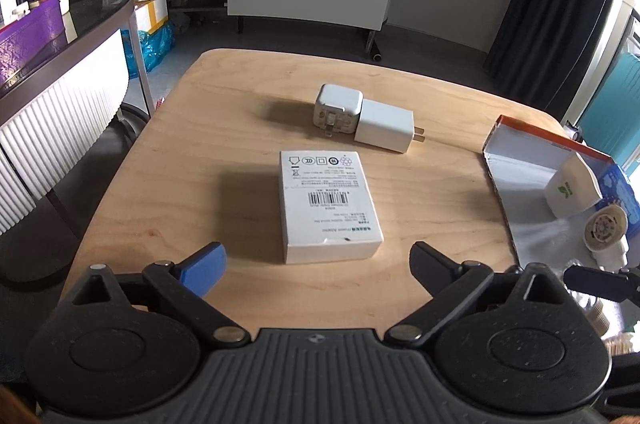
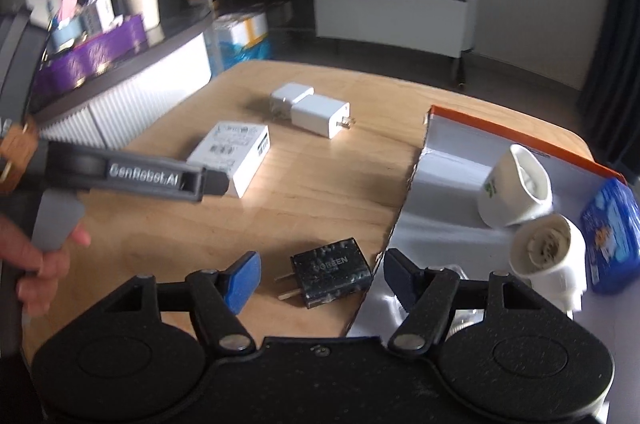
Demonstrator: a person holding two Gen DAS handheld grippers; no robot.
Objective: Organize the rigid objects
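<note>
1. Flat box [image 1: 326, 205] lies mid-frame on the table [image 1: 200, 151]
2. Two touching chargers [image 1: 362, 117] lie above it
3. Open tray [image 1: 520, 191] at right holds two sockets [image 1: 572, 189]

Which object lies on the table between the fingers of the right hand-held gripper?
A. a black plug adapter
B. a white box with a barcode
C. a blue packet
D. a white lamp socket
A: in the right wrist view the black plug adapter lies on the wooden table between the open fingers of the right hand-held gripper, not touched by them.
</note>
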